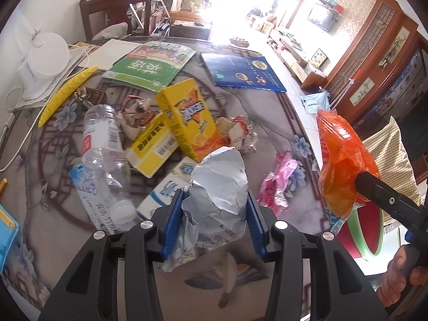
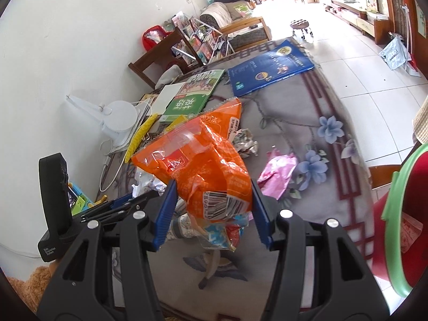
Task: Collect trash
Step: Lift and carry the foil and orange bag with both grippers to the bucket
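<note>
My left gripper (image 1: 214,200) is shut on a crumpled silver foil wrapper (image 1: 218,184) and holds it above the table. My right gripper (image 2: 214,195) is shut on an orange snack bag (image 2: 206,160), also seen in the left wrist view (image 1: 342,160), near the table's right edge. On the table lie a clear plastic bottle (image 1: 104,157), a yellow drink carton (image 1: 187,117), a yellow-white box (image 1: 152,147), a blue-white carton (image 1: 165,190), crumpled paper (image 1: 240,131) and a pink wrapper (image 1: 278,184) (image 2: 275,171).
A red bin with a green rim (image 2: 398,214) (image 1: 361,230) stands right of the table. A green book (image 1: 149,67), a blue book (image 1: 240,72), a white lamp (image 1: 42,56) and a yellow strip (image 1: 67,91) lie at the back. A wooden chair (image 1: 117,8) stands behind.
</note>
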The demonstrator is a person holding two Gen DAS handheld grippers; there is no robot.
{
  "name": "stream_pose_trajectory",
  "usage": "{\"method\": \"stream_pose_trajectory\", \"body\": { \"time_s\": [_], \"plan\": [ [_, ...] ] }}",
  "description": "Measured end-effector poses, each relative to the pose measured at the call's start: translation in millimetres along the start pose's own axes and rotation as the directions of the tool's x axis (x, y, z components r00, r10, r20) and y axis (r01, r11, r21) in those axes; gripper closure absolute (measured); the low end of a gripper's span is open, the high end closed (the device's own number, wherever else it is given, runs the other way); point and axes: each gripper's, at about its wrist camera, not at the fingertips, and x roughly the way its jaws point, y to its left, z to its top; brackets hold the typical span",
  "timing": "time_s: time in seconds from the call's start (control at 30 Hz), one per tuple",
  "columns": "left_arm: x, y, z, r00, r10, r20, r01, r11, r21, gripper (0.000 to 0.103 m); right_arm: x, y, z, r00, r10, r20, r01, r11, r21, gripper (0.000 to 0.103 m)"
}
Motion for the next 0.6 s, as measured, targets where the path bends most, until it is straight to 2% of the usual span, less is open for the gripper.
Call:
{"method": "stream_pose_trajectory", "body": {
  "time_s": [0.3, 0.6],
  "plan": [
    [10.5, -53.4, 4.2, 0.998, -0.059, -0.007, 0.059, 0.996, 0.072, 0.060, -44.8, -43.5, -0.9, 0.995, -0.069, 0.066, 0.065, 0.996, 0.068, 0.052],
    [22.6, -131.7, 2.1, 0.988, -0.149, -0.040, 0.154, 0.969, 0.193, 0.060, -101.8, -106.4, -10.4, 0.975, -0.172, 0.143, 0.145, 0.972, 0.184, 0.052]
  ]
}}
